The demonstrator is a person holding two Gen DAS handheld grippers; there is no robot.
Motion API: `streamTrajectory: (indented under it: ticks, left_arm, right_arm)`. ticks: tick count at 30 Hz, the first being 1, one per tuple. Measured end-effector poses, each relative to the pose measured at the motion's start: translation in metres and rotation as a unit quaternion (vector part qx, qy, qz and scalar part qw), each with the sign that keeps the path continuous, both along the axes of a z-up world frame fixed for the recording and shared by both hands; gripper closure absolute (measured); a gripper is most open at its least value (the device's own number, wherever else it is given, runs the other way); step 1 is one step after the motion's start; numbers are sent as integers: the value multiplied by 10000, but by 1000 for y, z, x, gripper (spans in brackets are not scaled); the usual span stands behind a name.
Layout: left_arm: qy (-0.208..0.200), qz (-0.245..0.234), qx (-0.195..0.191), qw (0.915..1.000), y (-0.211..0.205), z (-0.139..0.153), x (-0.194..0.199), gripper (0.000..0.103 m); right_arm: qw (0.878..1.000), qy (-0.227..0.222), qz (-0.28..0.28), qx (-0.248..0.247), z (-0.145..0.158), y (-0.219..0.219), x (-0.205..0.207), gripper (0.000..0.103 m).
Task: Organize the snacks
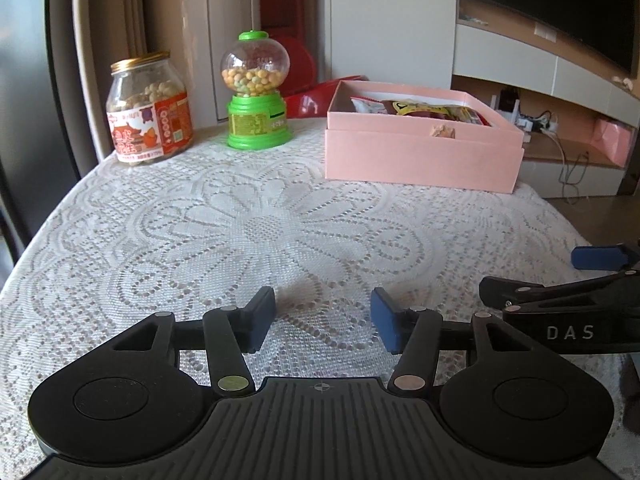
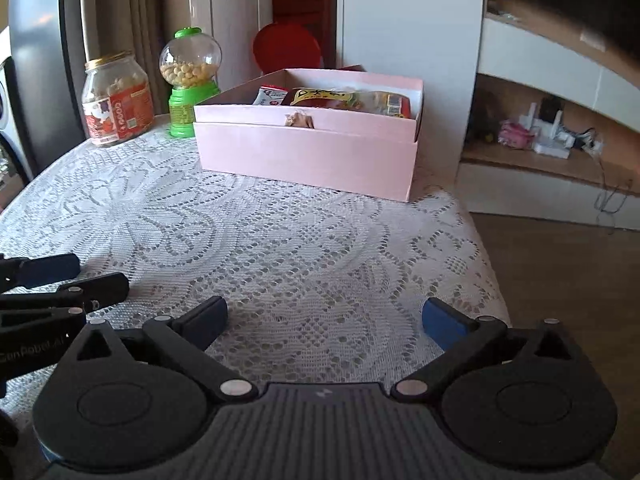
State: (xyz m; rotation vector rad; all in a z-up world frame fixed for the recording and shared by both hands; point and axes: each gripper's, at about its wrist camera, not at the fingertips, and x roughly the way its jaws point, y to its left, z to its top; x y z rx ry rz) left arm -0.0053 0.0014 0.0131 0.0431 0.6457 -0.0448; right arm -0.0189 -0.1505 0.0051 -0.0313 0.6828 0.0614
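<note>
Both tongs stand empty above the lace-covered tabletop (image 1: 280, 216), low at its near edge: left tongs (image 1: 323, 320) partly spread, right tongs (image 2: 324, 320) spread wide, nothing between the pads of either. Snack packets (image 2: 340, 100) lie inside the pink box (image 2: 308, 156) at the far right of the tabletop, lid off, packets at or below the rim. Likely reading: the loose items are already collected there, so the tongs hang back, clear of it. Left of the box stands the green candy dispenser (image 1: 256, 92), close beside it in the right wrist view; further left the gold-lidded snack jar (image 1: 148, 108), apart. Both upright, probably too tall for the box.
</note>
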Motion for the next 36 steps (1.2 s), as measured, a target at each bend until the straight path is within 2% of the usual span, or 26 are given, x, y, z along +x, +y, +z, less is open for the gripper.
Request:
streamTrajectory:
  ticks: [36]
  left_arm:
    - [-8, -13, -9, 10000, 1, -1, 1, 43]
  right_arm:
    - [9999, 7, -92, 88, -1, 0, 1, 0]
